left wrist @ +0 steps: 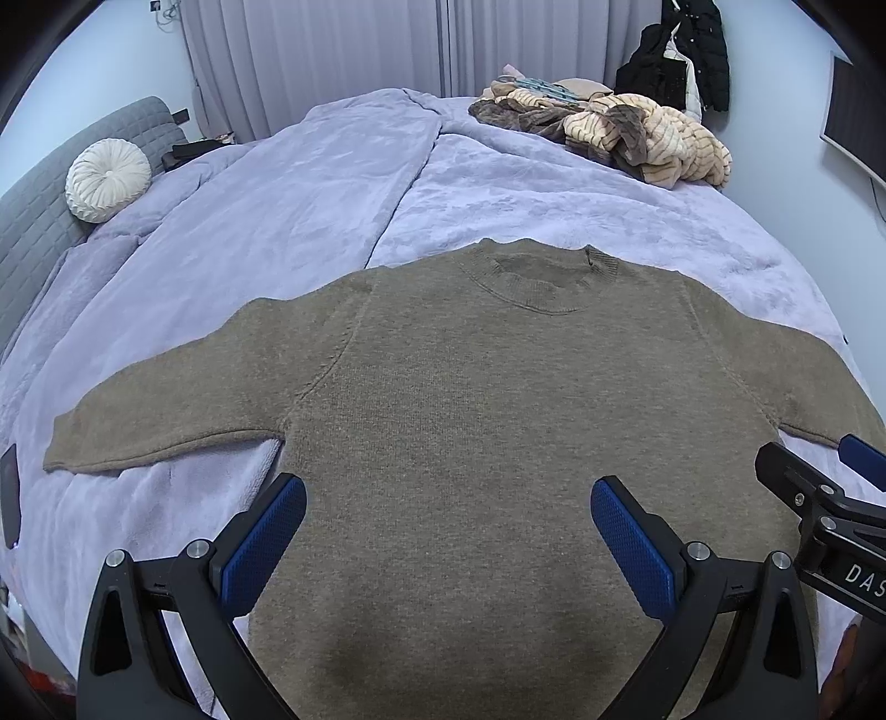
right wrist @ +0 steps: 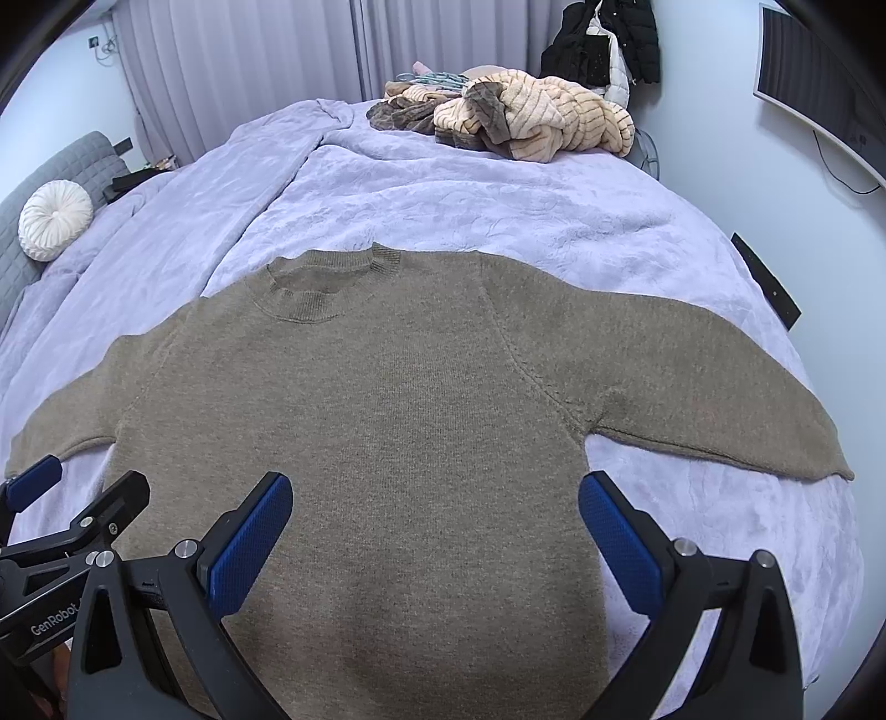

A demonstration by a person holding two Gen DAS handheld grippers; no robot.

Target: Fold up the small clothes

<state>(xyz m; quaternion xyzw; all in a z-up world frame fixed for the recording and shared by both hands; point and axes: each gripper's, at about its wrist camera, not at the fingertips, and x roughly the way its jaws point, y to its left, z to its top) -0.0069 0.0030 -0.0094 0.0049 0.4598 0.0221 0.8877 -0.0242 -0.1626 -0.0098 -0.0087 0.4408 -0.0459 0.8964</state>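
A home bedroom. A wide bed (left wrist: 498, 183) under a lavender plush blanket fills the view ahead of the left claw (left wrist: 448, 531), with a grey quilted headboard (left wrist: 33, 221) and round white cushion (left wrist: 108, 180) far left, pale curtains (left wrist: 332, 50) beyond, dark coats (left wrist: 686, 55) hanging far right, and heaped clothes (left wrist: 609, 130) there.
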